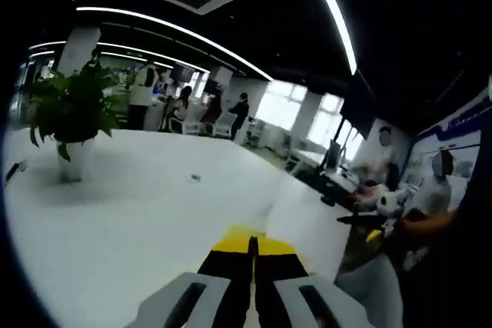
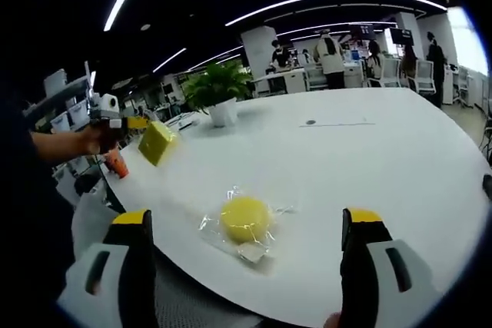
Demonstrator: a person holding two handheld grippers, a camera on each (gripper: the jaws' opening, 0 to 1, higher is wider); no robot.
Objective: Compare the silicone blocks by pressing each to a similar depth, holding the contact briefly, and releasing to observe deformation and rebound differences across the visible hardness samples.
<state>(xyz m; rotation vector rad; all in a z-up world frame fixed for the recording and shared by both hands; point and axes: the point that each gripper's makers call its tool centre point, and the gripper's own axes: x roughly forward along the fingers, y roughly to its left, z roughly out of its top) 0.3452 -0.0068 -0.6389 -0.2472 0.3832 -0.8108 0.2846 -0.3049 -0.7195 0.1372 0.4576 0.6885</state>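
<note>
Room: open office with a dark ceiling, light strips, and a wide white table (image 1: 138,213).
Left gripper view, background: a potted plant (image 1: 73,113) stands at the far left of the table; people sit and stand beyond it.
Left gripper view, own gripper: the left gripper (image 1: 252,247) has its yellow-tipped jaws together with nothing visible between them here.
Right gripper view, table: the same white table (image 2: 369,159) with the potted plant (image 2: 219,94) at its far edge.
Right gripper view, own gripper: the right gripper (image 2: 246,224) has its jaws wide apart and empty.
Round sample: a yellow round silicone block (image 2: 244,218) lies on clear wrapping on the table, between those jaws.
Square sample: a yellow square block (image 2: 157,142) is held off the table, clamped in the left gripper (image 2: 134,123) at the left.
Handling: both samples look light and soft; I would squeeze each gently across its middle.
</note>
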